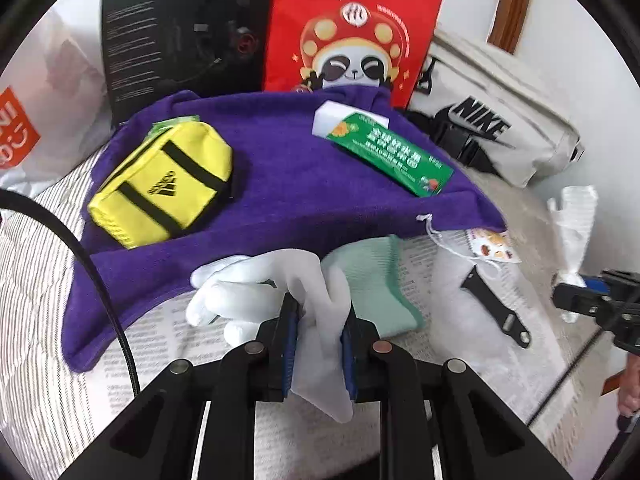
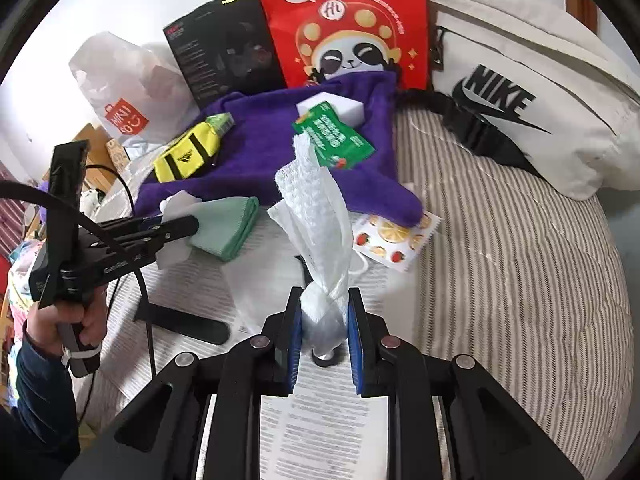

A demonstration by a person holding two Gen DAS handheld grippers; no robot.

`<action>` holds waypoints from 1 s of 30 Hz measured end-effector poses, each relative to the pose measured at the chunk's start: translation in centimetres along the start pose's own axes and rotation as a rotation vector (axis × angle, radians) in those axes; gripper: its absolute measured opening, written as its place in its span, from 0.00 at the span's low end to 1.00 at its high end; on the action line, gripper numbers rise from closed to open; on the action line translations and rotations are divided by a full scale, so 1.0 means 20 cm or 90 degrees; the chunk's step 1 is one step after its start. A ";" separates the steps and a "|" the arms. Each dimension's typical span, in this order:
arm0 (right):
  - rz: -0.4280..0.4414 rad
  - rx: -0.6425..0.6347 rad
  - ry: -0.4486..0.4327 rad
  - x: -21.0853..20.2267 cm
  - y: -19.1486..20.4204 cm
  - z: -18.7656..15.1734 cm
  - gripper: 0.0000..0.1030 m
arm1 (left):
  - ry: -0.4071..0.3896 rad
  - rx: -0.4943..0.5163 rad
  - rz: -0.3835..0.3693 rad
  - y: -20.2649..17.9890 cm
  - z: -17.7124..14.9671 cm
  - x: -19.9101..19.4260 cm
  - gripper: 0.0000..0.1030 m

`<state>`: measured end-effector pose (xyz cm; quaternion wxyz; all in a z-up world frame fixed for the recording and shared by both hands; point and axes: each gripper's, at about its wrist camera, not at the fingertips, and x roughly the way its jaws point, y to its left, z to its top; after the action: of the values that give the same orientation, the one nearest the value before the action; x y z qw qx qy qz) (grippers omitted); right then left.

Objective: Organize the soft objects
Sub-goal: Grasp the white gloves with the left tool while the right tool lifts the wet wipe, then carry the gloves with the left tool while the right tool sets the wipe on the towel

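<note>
Bed point(image 2: 500, 240) carries everything. Purple towel point(image 1: 288, 176) spreads across its middle; green cloth point(image 1: 376, 280) lies at the towel's near edge. White glove point(image 1: 280, 284) lies just beside that cloth, long axis running back through the left claw point(image 1: 318, 354), which is clamped on it. Right claw point(image 2: 324, 344), well off to the side, is clamped on a knotted white mesh bag point(image 2: 316, 216) that stands up from its jaws.

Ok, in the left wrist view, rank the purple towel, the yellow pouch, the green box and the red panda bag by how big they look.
1. purple towel
2. red panda bag, partly hidden behind the towel
3. yellow pouch
4. green box; looks close to the pouch, so that order is unsure
</note>
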<state>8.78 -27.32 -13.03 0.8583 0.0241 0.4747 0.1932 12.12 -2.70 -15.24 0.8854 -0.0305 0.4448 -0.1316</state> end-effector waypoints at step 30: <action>0.042 -0.015 -0.036 0.04 0.30 0.33 0.20 | -0.086 -0.039 0.003 0.27 0.08 -0.38 0.18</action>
<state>12.79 -20.56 -8.81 0.8648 0.0352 0.4471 0.2259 10.06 4.31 -9.30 0.9122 -0.0653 0.3880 -0.1139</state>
